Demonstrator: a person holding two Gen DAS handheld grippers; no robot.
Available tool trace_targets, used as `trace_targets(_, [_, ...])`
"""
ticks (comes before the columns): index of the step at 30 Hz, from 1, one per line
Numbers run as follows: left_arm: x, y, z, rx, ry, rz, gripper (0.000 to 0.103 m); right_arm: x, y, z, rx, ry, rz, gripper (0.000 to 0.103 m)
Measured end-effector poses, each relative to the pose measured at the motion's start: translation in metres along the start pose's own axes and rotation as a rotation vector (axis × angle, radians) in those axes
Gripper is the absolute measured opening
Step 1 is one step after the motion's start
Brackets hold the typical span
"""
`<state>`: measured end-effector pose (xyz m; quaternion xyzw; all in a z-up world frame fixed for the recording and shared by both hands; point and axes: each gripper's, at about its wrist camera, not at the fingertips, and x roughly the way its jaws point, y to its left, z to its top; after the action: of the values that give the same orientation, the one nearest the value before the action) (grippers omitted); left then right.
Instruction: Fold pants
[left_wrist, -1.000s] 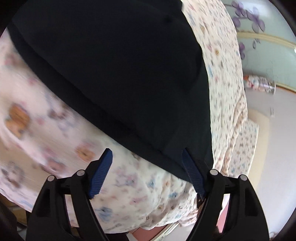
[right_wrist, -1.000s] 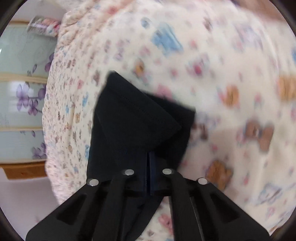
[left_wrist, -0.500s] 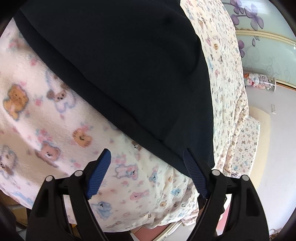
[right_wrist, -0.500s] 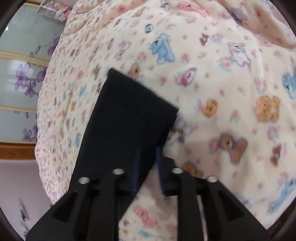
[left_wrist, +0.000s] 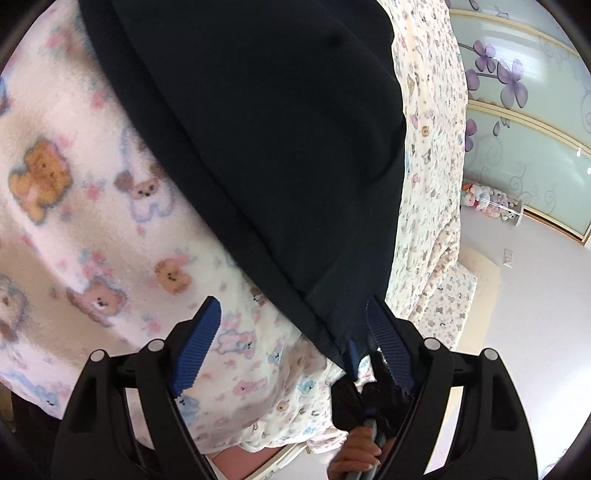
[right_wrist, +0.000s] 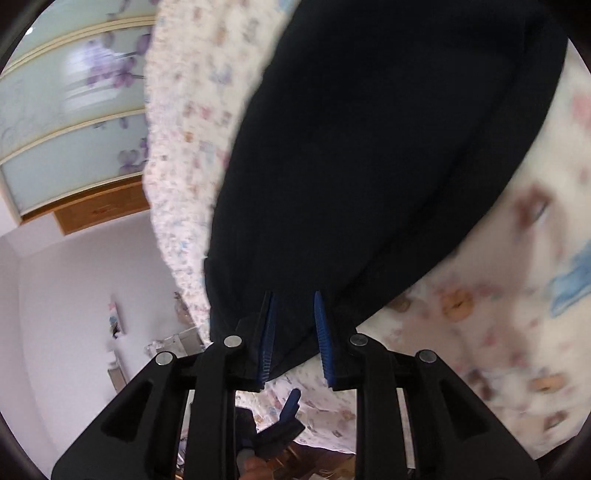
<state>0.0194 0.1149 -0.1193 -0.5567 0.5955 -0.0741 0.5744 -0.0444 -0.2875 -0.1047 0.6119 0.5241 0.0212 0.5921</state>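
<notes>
Dark navy pants (left_wrist: 258, 129) lie folded on a bear-print blanket (left_wrist: 92, 206) on a bed. My left gripper (left_wrist: 295, 343) is open wide just above the blanket, and the pants' near corner reaches in beside its right finger. In the right wrist view the pants (right_wrist: 369, 147) fill the upper middle. My right gripper (right_wrist: 294, 332) stands a narrow gap apart at the pants' near edge. Dark cloth lies between its blue pads, which do not press on it. One of its pads (left_wrist: 352, 356) and the hand (left_wrist: 354, 454) holding it show under the pants' corner. The left gripper (right_wrist: 290, 406) appears below.
The blanket (right_wrist: 517, 295) hangs over the bed's edge close behind both grippers. Beyond the bed are a pale floor (left_wrist: 517, 332), sliding doors with purple flowers (left_wrist: 517, 110) and a clear tub of plush toys (left_wrist: 491, 201).
My right gripper let go of the folded-over leg end, opened a little and swung across to the pants' near edge by the left gripper. The left gripper shifted slightly and stayed open.
</notes>
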Motion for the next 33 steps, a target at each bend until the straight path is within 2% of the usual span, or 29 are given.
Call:
trace_targets(4, [-0.006, 0.005, 0.001, -0.03, -0.002, -0.038, 0.082, 0.018, -0.004, -0.005, 0.044, 0.003, -0.068, 0.023])
trace_targets(10, [-0.001, 0.003, 0.002, -0.047, 0.021, -0.075, 0.084, 0.011, -0.014, -0.007, 0.042, -0.028, -0.141, 0.023])
trace_targets(16, [0.009, 0.002, 0.003, -0.072, 0.049, -0.111, 0.085, 0.017, -0.023, 0.007, 0.051, -0.057, -0.16, 0.023])
trace_targets(17, [0.013, 0.002, 0.003, -0.081, 0.057, -0.122, 0.085, 0.018, -0.022, 0.008, 0.047, -0.068, -0.155, 0.022])
trace_targets(19, [0.017, 0.001, 0.003, -0.096, 0.067, -0.139, 0.085, 0.015, -0.016, 0.007, 0.01, -0.097, -0.111, 0.008])
trace_targets(20, [0.019, 0.0, 0.003, -0.104, 0.072, -0.155, 0.086, 0.011, -0.01, 0.005, -0.016, -0.109, -0.083, 0.006])
trace_targets(27, [0.042, -0.012, 0.003, -0.133, 0.094, -0.207, 0.087, -0.009, 0.006, -0.007, -0.039, -0.117, 0.027, 0.004])
trace_targets(33, [0.057, -0.017, 0.015, -0.177, 0.06, -0.216, 0.087, -0.017, 0.006, -0.008, -0.017, -0.115, 0.078, 0.004])
